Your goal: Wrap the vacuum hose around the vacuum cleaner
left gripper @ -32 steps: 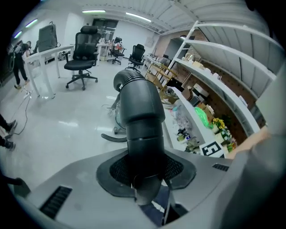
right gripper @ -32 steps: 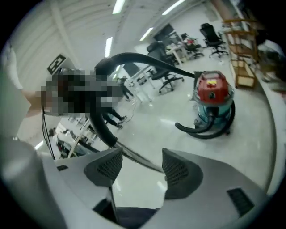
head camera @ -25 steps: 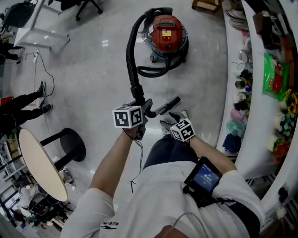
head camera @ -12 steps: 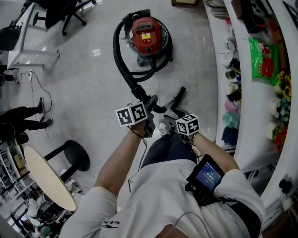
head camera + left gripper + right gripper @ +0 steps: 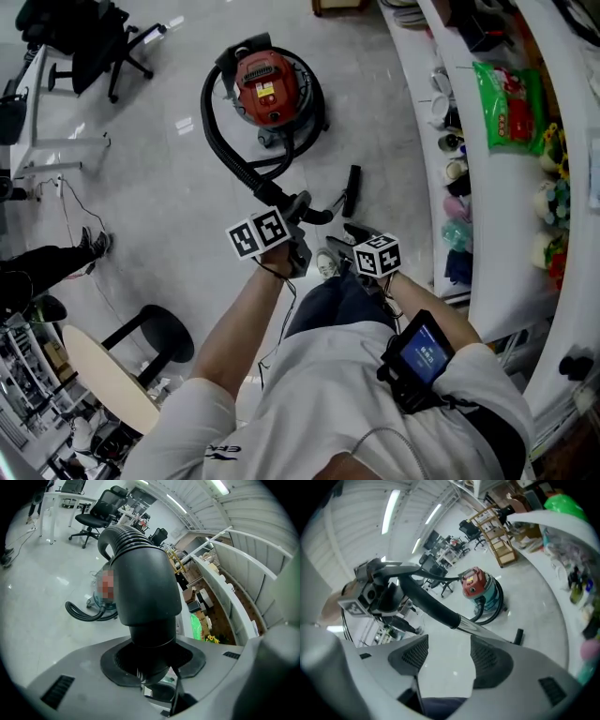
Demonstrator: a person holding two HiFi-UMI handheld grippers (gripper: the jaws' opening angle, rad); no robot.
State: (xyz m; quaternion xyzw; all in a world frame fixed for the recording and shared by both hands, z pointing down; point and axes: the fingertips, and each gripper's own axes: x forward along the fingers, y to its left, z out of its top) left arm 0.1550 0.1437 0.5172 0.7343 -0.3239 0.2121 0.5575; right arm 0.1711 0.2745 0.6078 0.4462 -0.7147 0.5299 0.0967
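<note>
Two grippers, one load. Left gripper (image 5: 284, 212) is clamped on the stiff bent cuff of the vacuum hose (image 5: 208, 127), well short of the vacuum cleaner (image 5: 270, 86) on the person's side. In the left gripper view the pads bite the black tube. Right gripper (image 5: 339, 238) has its jaws apart with bare floor between them and nothing held. It sits farther from the vacuum cleaner than the left one. The metal wand (image 5: 485, 630) runs past its open tips, slanting down toward the floor near the vacuum cleaner.

The hose leaves the top of the vacuum cleaner, bows out to one side and comes back to the cuff. Another bend lies on the floor against the canister's near side.

Judgement: the wrap looks barely begun — most of the hose hangs loose.

To do it well:
- Carry the cuff round the vacuum cleaner in the direction the hose already curls.
- Keep it low and lightly taut so each turn seats against the body.
- Avoid twisting the cuff against the ribbing.
- Take the wand in the free gripper so it does not drag or swing.
- Pull gently — a hard tug may shift the vacuum cleaner.
</note>
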